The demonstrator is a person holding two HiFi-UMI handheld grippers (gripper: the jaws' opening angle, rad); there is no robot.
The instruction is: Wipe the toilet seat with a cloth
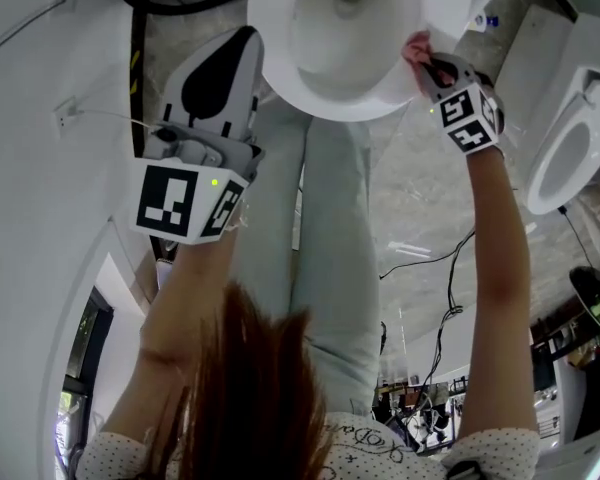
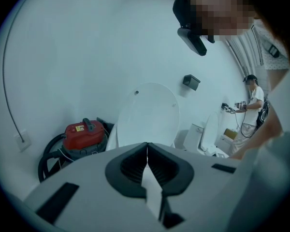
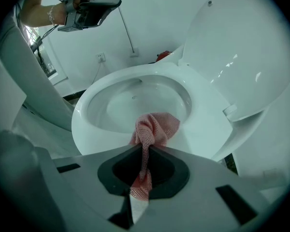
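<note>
Jaws of your right gripper (image 3: pixel 145 148) are closed tight on the pink cloth (image 3: pixel 157 125), with a narrow twisted strip of it pinched between the pads. The strip's long axis follows the line your gripper points along: one short tail hangs back behind the pads, and the rest runs straight ahead past the tips. Just beyond the tips the cloth widens into a loose bunch, which lies on the toilet seat (image 3: pixel 205 129) at its inner edge and laps slightly over the bowl (image 3: pixel 135 100). In the head view you have that gripper tipped steeply down at the right side of the seat, the cloth touching the rim there. The lid (image 3: pixel 232 52) stands raised behind the bowl.

Your left gripper (image 2: pixel 147 147) has its jaws pressed together with nothing between them. You hold it up in the air, well apart from the seat and off to the toilet's left side. Its own view looks across at the upright lid, a red vacuum cleaner (image 2: pixel 83 133) by the wall, and a second toilet (image 2: pixel 210 135) further off.
</note>
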